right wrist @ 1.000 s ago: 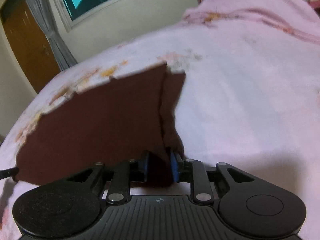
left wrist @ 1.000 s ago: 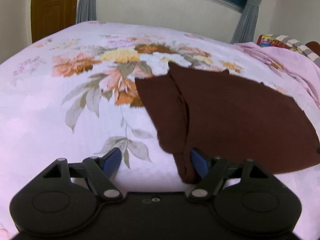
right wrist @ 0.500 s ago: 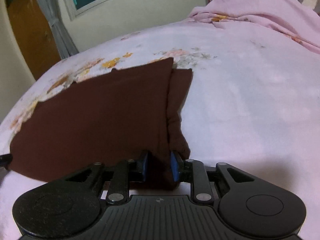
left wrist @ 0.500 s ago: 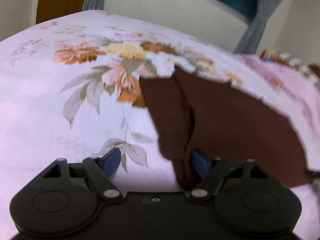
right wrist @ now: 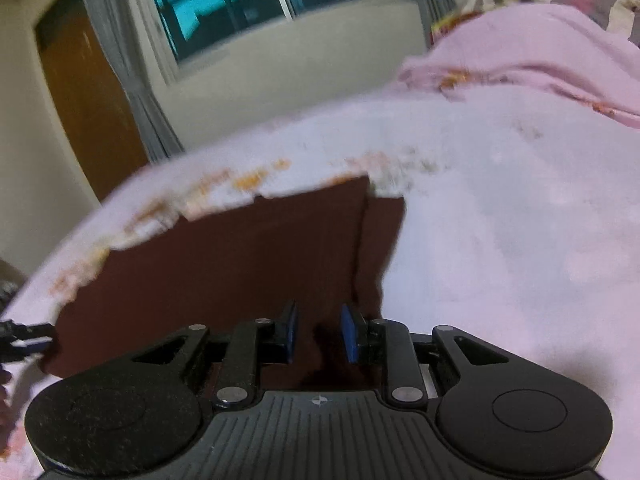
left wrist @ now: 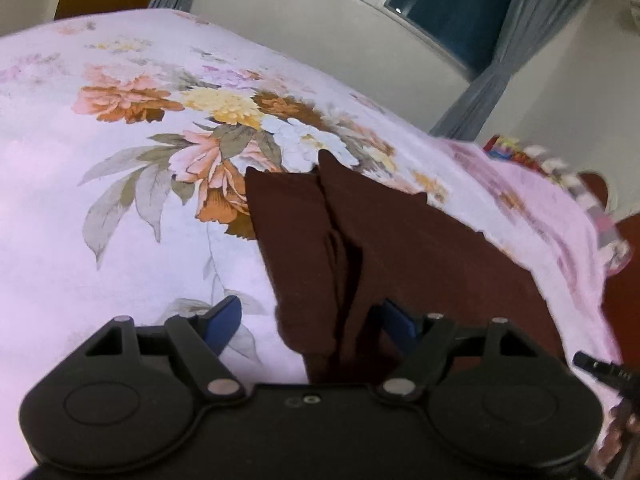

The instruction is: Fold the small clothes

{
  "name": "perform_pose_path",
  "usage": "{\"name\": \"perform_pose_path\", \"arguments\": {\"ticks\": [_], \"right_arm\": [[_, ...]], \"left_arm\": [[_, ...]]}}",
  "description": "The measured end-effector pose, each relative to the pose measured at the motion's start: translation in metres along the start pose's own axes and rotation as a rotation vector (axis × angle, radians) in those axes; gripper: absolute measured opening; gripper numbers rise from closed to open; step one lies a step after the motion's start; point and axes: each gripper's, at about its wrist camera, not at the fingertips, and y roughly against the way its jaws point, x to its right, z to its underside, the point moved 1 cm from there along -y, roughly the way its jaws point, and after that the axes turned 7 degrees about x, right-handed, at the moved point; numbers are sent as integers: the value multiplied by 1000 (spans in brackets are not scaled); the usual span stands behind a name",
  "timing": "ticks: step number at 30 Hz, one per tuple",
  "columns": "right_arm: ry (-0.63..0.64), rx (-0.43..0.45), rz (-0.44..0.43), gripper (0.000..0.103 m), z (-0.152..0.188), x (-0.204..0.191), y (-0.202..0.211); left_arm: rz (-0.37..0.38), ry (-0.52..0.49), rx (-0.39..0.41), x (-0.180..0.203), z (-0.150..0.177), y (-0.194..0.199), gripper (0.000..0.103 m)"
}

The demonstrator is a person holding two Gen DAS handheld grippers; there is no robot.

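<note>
A dark brown garment (left wrist: 420,256) lies spread on the floral pink bedsheet (left wrist: 100,184), with a narrow flap folded along its left side. My left gripper (left wrist: 308,322) is open, its blue pads wide apart, with the garment's near left corner between them. In the right wrist view the same garment (right wrist: 224,264) stretches left, with a narrow flap on its right side. My right gripper (right wrist: 318,334) is shut on the garment's near right corner, the cloth pinched between its blue pads (right wrist: 350,334).
A rumpled pink blanket (right wrist: 528,52) and striped pillows (left wrist: 576,184) lie at the bed's far side. A window with grey curtains (right wrist: 120,60) and a brown door (right wrist: 92,100) stand behind the bed. The other gripper's tip (left wrist: 596,366) shows at the right edge.
Both grippers have tilted upward and moved, so more of the wall and window shows. The right gripper's jaws look slightly wider than before, still on the cloth. The left gripper stays open.
</note>
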Motion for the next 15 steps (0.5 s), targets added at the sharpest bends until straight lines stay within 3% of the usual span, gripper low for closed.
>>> {"name": "perform_pose_path", "arguments": {"ticks": [3, 7, 9, 15], "right_arm": [[-44, 24, 21, 24, 2, 10, 7], [-38, 15, 14, 24, 7, 12, 9], [-38, 18, 7, 24, 9, 13, 8], [-86, 35, -4, 24, 15, 30, 13]], "left_arm": [[43, 55, 5, -5, -3, -7, 75], [165, 224, -19, -21, -7, -28, 77], [217, 263, -29, -27, -11, -39, 75], [312, 220, -65, -31, -25, -71, 72]]}}
